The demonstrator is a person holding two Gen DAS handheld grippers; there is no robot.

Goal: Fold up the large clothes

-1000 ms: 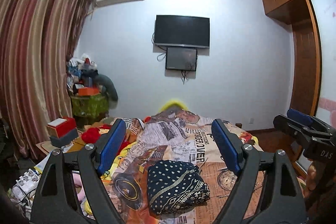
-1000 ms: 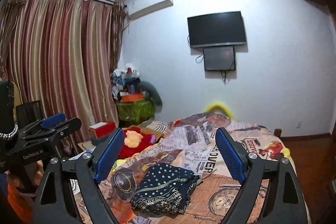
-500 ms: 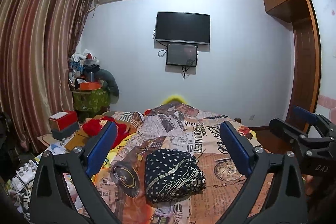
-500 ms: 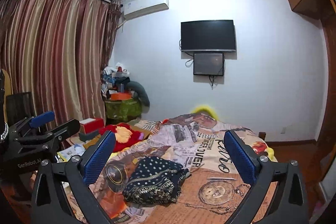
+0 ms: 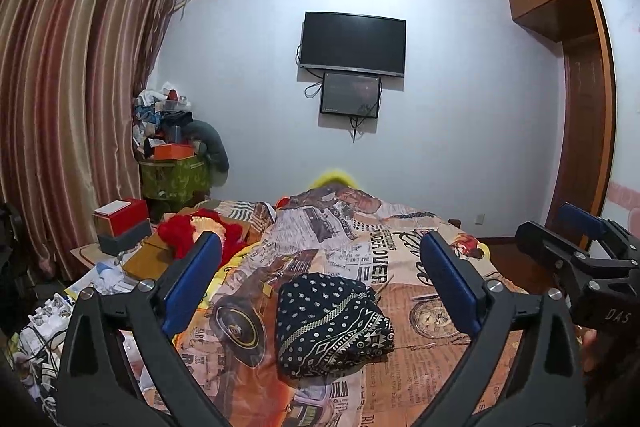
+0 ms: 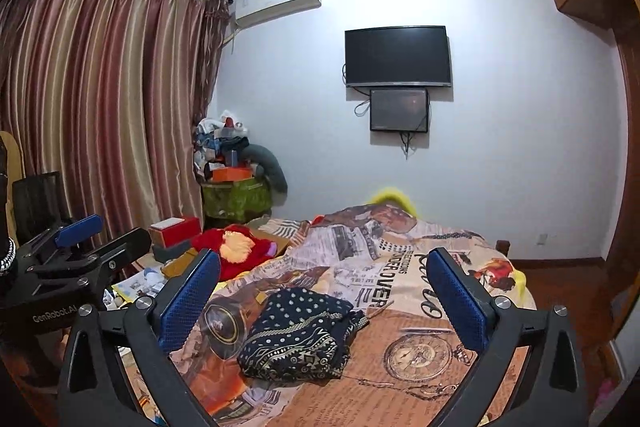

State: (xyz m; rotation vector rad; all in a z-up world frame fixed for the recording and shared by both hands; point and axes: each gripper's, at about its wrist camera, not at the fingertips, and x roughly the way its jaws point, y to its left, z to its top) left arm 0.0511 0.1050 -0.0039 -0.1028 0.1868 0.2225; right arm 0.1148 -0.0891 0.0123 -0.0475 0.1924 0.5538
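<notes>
A folded dark navy garment (image 5: 332, 323) with white dots and a geometric band lies on the printed bedspread (image 5: 420, 355). It sits ahead of both grippers and below them. My left gripper (image 5: 320, 242) stands wide open above the near part of the bed, nothing between its blue pads (image 5: 192, 283). My right gripper (image 6: 324, 255) is also wide open and empty, with the garment (image 6: 296, 335) seen low between its fingers. Each gripper shows in the other's view: the right gripper (image 5: 560, 227) at the far right, the left gripper (image 6: 100, 233) at the far left.
A red plush toy (image 5: 196, 231) and a red and grey box (image 5: 122, 223) lie left of the bed, among low clutter (image 5: 48, 315). Striped curtains (image 5: 68, 99) hang on the left, a wooden wardrobe (image 5: 580, 107) stands at the right. A TV (image 5: 354, 45) hangs on the far wall.
Both grippers' jaws have spread wider. Both views have sunk slightly, so the bed and garment sit a little higher in frame. The folded garment has not moved.
</notes>
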